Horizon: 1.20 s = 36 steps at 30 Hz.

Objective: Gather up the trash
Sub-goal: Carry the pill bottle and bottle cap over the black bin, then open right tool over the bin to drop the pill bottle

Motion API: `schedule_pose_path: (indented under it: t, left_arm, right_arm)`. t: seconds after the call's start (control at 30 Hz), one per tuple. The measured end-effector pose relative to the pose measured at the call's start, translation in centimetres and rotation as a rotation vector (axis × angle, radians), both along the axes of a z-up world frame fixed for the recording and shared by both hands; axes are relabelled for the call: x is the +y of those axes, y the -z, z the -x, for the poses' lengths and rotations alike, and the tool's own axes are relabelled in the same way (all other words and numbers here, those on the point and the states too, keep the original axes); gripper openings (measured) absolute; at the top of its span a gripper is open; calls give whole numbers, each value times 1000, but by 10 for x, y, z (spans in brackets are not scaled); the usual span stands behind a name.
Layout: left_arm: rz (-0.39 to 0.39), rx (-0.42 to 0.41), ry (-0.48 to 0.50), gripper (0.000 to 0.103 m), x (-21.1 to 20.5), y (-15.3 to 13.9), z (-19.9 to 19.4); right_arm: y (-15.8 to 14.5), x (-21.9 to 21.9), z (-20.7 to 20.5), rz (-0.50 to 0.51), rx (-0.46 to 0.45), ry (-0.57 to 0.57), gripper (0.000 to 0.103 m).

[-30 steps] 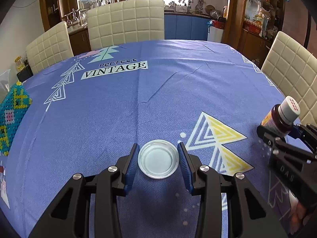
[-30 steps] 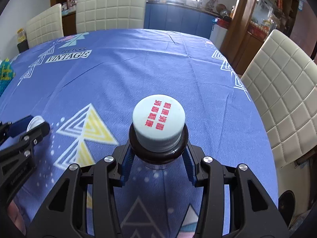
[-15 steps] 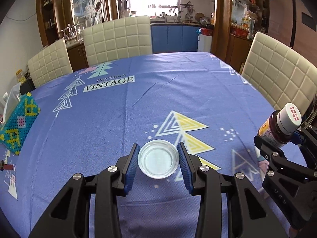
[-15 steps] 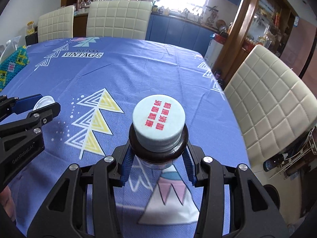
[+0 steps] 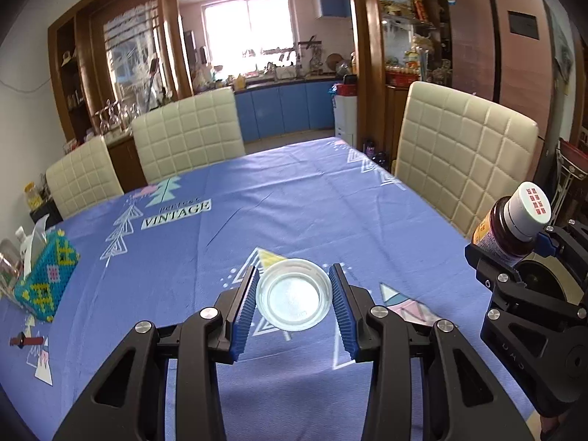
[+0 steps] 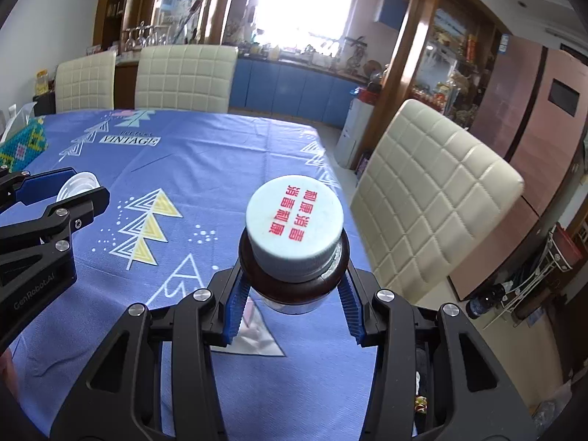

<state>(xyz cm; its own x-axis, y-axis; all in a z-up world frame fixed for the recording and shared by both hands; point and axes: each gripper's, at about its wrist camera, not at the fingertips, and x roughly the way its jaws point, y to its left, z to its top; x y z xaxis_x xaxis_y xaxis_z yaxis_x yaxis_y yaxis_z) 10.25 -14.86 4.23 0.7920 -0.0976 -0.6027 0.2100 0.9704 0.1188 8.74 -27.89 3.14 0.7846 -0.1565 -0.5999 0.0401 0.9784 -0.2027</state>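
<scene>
Between left tongs [image 5: 294, 299]: clear lid [image 5: 293, 299] pinched at rim, light, slippery | right tongs [image 6: 290, 294]: clamp brown bottle [image 6: 294, 257] below cap, rigid | above counter [image 5: 257, 198]

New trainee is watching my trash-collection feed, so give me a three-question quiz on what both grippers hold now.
1. True or false: the left gripper is shut on a round clear plastic lid.
2. What does the right gripper hold? A) brown glass bottle with a pale blue cap B) beaded tissue box C) wine glass
3. Fill in: both items are lifted above the ____ tablecloth.

Key: 1 true. 2 A, the brown glass bottle. 3 blue, the tablecloth.
</scene>
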Motion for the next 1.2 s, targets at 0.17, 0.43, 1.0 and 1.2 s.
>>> schedule_pose_path:
  t: [0.17, 0.43, 1.0, 1.2]
  left_arm:
    - [-20, -40, 63, 39, -36, -15, 17]
    - [-38, -86, 164, 39, -96, -29, 36]
    - [-88, -106, 332, 39, -214, -26, 54]
    - [-101, -75, 371, 39, -249, -13, 49]
  right_arm:
    - [-10, -30, 19, -17, -29, 46, 46]
    - [-20, -72, 48, 2, -71, 115, 46]
    - [-6, -186, 78, -5, -79, 295, 46]
    - [3, -222, 79, -20, -63, 341, 46]
